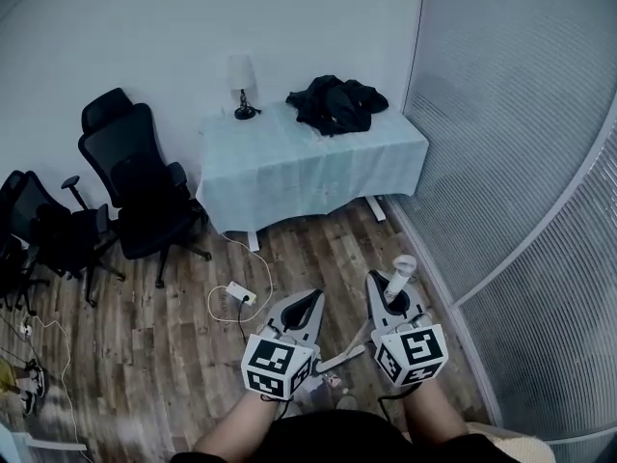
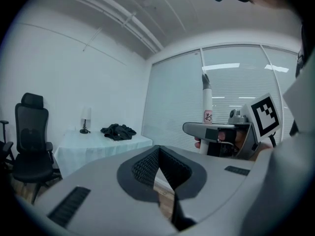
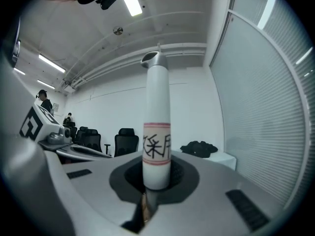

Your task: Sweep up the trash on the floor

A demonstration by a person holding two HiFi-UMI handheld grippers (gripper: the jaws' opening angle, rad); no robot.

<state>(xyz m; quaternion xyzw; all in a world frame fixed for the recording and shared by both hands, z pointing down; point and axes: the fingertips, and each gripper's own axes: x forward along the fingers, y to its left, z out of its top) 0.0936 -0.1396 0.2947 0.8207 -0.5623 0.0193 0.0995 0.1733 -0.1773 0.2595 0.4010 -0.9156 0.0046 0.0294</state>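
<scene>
**Right gripper clamps a white handle; left gripper is shut on nothing**

The right gripper (image 3: pixel 156 180) has its jaws clamped on a white handle (image 3: pixel 156 132), probably a broom's, which stands upright. The left gripper (image 2: pixel 158 154) has its jaws pressed together with nothing between them. A pale speckled patch (image 1: pixel 333 384), possibly the trash, lies on the wooden floor (image 1: pixel 174 355) just under the grippers; it is too small to be sure. Held by one gripper near its top, the handle may twist or slip mid-stroke. A power strip (image 1: pixel 239 293) with loose cable lies near and could snag.
</scene>
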